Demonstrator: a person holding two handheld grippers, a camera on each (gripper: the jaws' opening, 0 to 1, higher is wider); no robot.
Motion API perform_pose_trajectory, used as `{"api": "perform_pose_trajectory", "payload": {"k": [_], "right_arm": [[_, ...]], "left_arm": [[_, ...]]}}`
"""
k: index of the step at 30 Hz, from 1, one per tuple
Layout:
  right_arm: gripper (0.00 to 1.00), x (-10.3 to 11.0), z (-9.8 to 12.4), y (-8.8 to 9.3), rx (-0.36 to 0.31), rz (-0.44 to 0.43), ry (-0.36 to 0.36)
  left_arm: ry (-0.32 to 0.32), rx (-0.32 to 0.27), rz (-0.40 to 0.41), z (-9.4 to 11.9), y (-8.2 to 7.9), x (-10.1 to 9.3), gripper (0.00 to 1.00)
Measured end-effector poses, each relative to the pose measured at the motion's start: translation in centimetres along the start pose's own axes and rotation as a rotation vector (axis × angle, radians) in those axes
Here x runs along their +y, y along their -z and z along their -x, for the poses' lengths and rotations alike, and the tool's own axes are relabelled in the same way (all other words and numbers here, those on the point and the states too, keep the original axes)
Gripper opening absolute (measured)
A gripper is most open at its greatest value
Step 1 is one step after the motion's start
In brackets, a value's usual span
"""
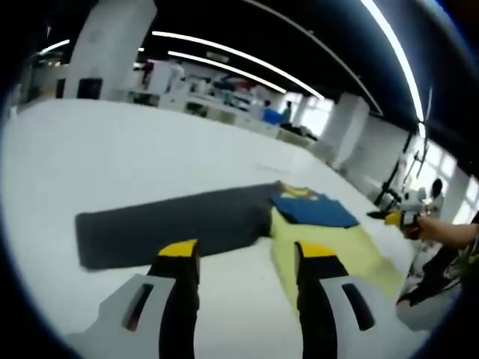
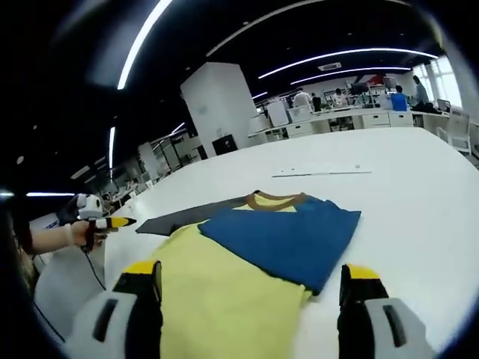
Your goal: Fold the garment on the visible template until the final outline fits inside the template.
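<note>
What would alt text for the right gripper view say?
A yellow-and-blue T-shirt, partly folded, lies on a white table, part of it over a dark grey template. The right hand-held gripper is open above it; the left hand-held gripper hangs off the table edge.

Yellow-tipped black tongs (image 1: 243,258), white housings
</note>
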State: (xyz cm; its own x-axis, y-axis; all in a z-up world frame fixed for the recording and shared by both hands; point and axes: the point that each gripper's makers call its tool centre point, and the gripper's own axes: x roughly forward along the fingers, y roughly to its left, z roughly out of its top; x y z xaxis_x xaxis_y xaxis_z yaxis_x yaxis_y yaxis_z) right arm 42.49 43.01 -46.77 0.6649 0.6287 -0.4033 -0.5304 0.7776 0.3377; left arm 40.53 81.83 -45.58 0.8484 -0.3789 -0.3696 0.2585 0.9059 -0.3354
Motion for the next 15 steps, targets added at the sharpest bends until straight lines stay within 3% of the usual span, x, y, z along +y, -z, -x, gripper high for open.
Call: {"api": "perform_pose_trajectory", "payload": {"k": [9,10,15], "right_arm": [[1.00,0.2,0.6,0.6,0.000,-0.018,-0.004],[1.00,0.2,0.7,0.6,-0.007,-0.025,-0.003],[1.00,0.3,0.8,1.3,0.010,-0.032,-0.006]], "left_arm": [[-0.164,-0.026,-0.006,1.9,-0.1,5.7,0.43],[-0.212,-0.016,-0.036,2.1,0.1,7.0,0.43],[-0.284,0.003,0.019,2.4,1.4,10.1,0.46]]}}
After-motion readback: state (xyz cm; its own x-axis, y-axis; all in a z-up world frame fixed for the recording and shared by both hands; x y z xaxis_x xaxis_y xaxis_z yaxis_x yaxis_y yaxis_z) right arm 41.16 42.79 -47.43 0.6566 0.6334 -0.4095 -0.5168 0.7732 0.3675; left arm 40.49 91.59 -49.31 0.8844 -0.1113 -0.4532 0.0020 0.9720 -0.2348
